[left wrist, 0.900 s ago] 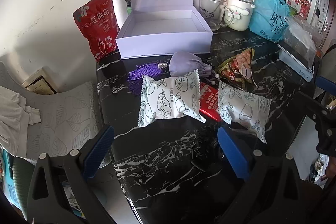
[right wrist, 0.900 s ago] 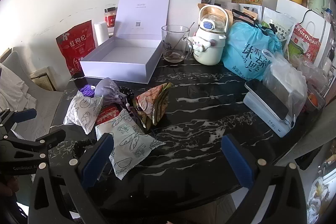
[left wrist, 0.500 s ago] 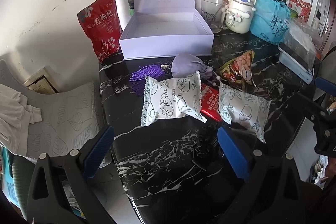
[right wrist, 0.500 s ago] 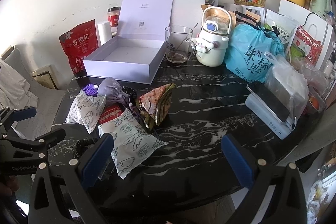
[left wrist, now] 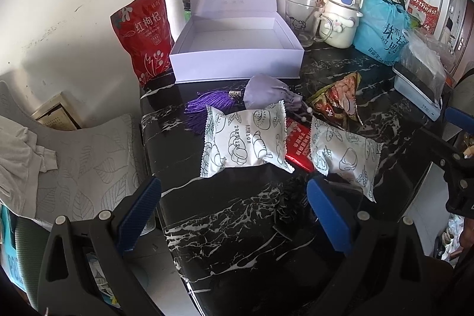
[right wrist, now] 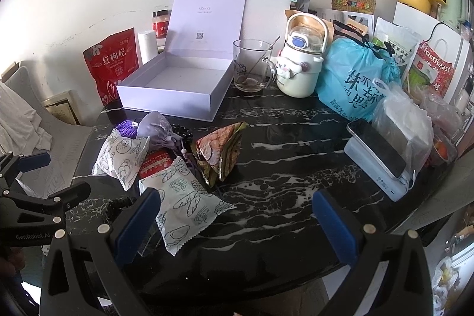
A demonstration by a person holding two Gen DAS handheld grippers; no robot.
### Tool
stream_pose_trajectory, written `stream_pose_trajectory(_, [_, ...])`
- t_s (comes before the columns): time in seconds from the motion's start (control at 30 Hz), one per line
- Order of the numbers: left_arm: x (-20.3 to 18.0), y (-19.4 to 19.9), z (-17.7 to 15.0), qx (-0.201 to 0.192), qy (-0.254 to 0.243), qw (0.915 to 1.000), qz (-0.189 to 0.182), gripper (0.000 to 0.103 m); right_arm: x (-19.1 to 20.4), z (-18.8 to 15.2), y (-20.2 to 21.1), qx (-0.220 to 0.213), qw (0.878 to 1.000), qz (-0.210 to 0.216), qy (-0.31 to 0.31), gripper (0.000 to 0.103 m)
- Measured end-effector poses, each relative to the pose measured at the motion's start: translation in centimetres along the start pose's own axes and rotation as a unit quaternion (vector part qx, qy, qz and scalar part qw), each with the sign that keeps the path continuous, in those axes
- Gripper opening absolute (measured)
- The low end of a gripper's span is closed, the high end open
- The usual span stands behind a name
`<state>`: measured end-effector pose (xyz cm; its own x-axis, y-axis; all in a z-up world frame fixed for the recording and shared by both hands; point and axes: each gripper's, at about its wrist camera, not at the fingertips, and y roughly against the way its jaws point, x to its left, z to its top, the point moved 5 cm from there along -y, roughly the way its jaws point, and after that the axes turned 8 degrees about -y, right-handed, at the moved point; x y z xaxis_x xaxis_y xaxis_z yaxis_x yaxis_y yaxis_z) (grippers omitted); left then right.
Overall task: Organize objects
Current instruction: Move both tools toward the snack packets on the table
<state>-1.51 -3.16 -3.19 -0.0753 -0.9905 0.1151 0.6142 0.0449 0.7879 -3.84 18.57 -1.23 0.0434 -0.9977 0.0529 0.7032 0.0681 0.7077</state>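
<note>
Snack packets lie in a loose cluster on the black marble table (left wrist: 237,227), in front of the open lilac box (left wrist: 237,61), which stands empty with its lid upright at 12 o'clock in the left wrist view. One white bread packet (left wrist: 244,142) sits at the centre of that view; a second white packet (left wrist: 345,156) lies at 3 o'clock from it, with a red packet (left wrist: 297,145) wedged between and partly under both. Just behind them rest a lilac pouch (left wrist: 265,92) and its purple tassel (left wrist: 213,102), and a brown snack bag (left wrist: 337,101) stands tilted at 2 o'clock. A red goji bag (left wrist: 142,34) leans against the wall at 10 o'clock, touching the box's side. At 1 o'clock of the box stand a glass mug (right wrist: 251,64), a cream bottle (right wrist: 302,61) and a blue plastic bag (right wrist: 355,82); a white device (right wrist: 376,159) with a dark screen lies at 3 o'clock in the right wrist view.

Left gripper (left wrist: 234,208) hangs over the table's near edge, jaws spread wide, nothing between them. Right gripper (right wrist: 237,216) is likewise wide open and empty, its left finger (right wrist: 137,222) overlapping the nearer white packet in view.
</note>
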Motion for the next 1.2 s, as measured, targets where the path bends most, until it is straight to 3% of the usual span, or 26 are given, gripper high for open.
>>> stream_pose_trajectory(1.2, [-0.7, 1.0, -1.3, -0.007, -0.001, 1.0000, -0.007, 0.099, 0.2, -1.1, 0.9, -0.003, 1.000, 0.028, 0.006, 0.102])
